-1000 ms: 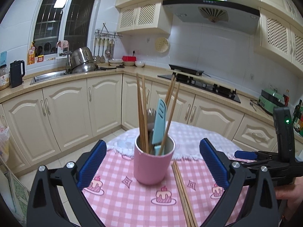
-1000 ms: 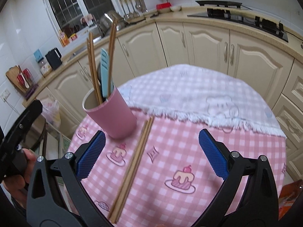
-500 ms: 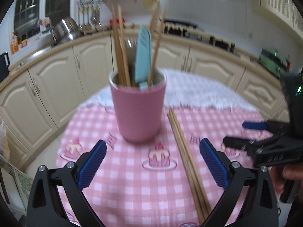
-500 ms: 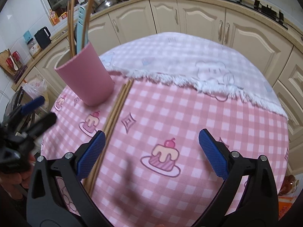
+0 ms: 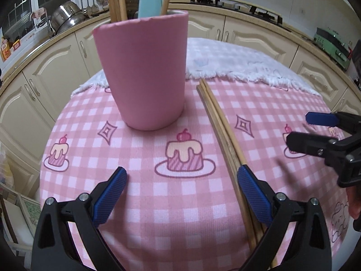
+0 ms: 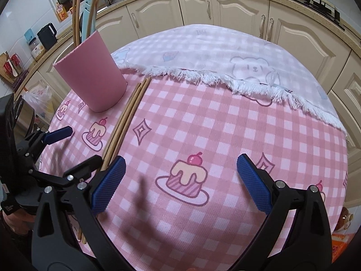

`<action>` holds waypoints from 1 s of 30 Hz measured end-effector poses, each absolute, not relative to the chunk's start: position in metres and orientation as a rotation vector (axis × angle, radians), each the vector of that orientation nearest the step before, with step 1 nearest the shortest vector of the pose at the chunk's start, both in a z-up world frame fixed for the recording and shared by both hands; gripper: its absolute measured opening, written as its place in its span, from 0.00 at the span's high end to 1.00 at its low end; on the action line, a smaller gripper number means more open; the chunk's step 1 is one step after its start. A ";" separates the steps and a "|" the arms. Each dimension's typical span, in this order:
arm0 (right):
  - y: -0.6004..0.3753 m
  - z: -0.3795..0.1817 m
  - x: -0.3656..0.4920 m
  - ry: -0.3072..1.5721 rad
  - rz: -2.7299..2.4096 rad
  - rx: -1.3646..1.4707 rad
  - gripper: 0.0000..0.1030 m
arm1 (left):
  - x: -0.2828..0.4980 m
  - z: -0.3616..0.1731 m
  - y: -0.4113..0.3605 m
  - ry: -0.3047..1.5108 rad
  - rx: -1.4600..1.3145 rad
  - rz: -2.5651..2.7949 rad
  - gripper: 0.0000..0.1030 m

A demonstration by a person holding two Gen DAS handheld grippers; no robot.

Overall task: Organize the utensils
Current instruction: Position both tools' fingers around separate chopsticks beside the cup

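Both grippers, left (image 5: 180, 181) and right (image 6: 179, 171), are held wide open and empty just above the pink checked cloth (image 5: 144, 207). Loose chopsticks (image 5: 222, 128) are laid between them, passing under the left gripper's right finger, just beside the cup (image 5: 144, 72) holding more utensils. Cabinets (image 6: 239, 13) are seen beyond.

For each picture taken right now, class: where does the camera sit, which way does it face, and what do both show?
Left wrist: on the left tool, low, facing the pink cup across the table; right tool enters at right.
Right wrist: on the right tool, higher, facing down over the tablecloth; left tool at left.
Shared: cup, loose chopsticks, both tools.
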State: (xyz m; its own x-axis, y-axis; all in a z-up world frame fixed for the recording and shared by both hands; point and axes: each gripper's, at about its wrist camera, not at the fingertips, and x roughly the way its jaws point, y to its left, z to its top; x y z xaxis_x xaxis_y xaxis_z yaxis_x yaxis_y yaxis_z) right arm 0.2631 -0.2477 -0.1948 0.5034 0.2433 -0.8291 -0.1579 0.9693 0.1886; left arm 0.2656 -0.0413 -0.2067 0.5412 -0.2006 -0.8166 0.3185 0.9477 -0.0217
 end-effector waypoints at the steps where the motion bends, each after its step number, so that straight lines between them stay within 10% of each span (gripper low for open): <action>1: -0.247 -0.196 0.263 1.017 0.245 0.089 0.06 | 0.266 -0.206 -0.041 0.953 0.131 -0.310 0.06; 30: -0.197 -0.211 0.285 1.054 0.259 -0.066 0.06 | 0.285 -0.209 -0.008 0.952 0.155 -0.377 0.06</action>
